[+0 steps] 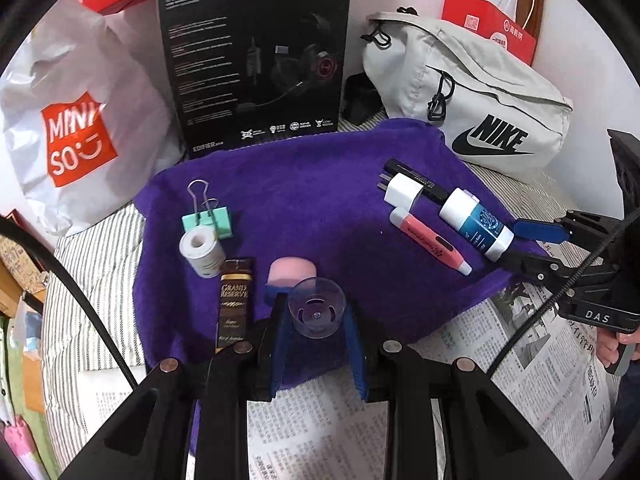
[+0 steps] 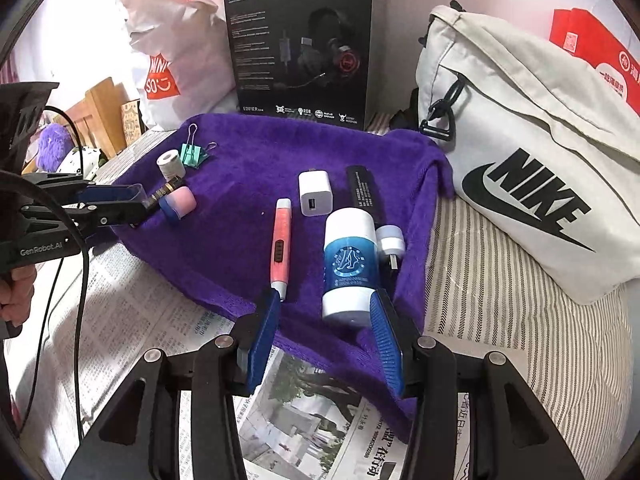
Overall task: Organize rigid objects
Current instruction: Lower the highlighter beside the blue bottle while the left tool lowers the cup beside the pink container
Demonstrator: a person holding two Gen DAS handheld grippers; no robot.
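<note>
My left gripper (image 1: 316, 308) is shut on a clear plastic cup (image 1: 316, 312), held over the near edge of the purple towel (image 1: 312, 200). Beside it lie a pink and blue cap (image 1: 291, 272), a brown Grand Reserve box (image 1: 235, 300), a white tape roll (image 1: 200, 250) and a green binder clip (image 1: 208, 220). My right gripper (image 2: 324, 304) is open around the base of a blue and white bottle (image 2: 350, 268) lying on the towel (image 2: 240, 232). A pink pen (image 2: 281, 240), white charger (image 2: 315, 193), black bar (image 2: 362, 188) and small white plug (image 2: 390, 242) lie near it.
A black Hecate headset box (image 1: 256, 60), a Miniso bag (image 1: 76, 136) and a grey Nike bag (image 1: 480, 96) stand behind the towel. Newspaper (image 2: 152, 320) covers the striped bedding in front. A red paper bag (image 1: 488, 24) stands at the back right.
</note>
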